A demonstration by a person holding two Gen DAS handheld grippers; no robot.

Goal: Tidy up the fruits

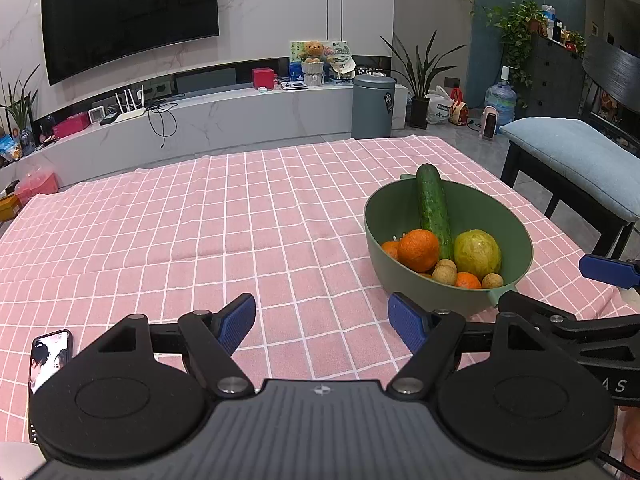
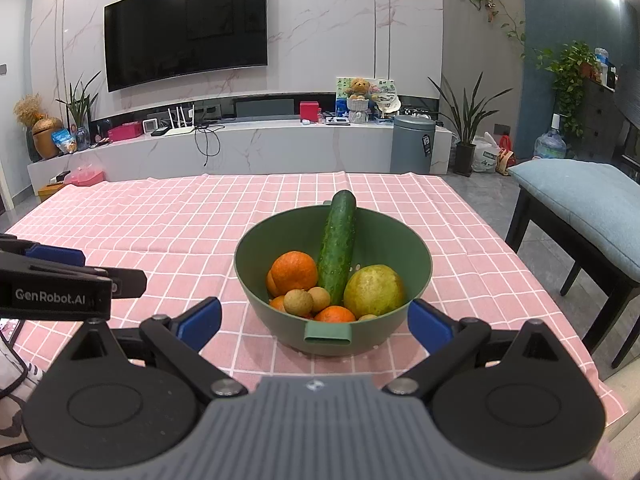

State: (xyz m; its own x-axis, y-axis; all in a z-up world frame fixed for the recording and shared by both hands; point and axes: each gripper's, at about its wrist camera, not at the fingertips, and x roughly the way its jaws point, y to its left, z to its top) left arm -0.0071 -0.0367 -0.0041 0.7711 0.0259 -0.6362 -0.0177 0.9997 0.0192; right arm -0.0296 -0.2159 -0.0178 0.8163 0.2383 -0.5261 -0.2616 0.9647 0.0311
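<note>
I have both grippers above the table, which is covered by a pink checked cloth (image 1: 240, 220). The left gripper (image 1: 322, 326) has its fingers spread wide and holds nothing; it faces bare cloth, with the bowl (image 1: 516, 240) ahead to its right. A phone (image 1: 50, 356) lies on the cloth at the lower left of the left view, partly hidden by the gripper body. The right gripper (image 2: 316, 322) is likewise released, its blue pads (image 2: 202, 322) standing either side of the green bowl's near wall without touching it. The bowl's tab handle (image 2: 328, 334) points toward this gripper. Inside the bowl, a cucumber (image 2: 338, 250) leans against the far rim, its tip above the edge. Left of it sits a large orange (image 2: 294, 272); right of it, a yellow-green fruit (image 2: 374, 290). In front lie small brown round fruits (image 2: 298, 302) and a smaller orange (image 2: 334, 314). All fruit is in the bowl.
</note>
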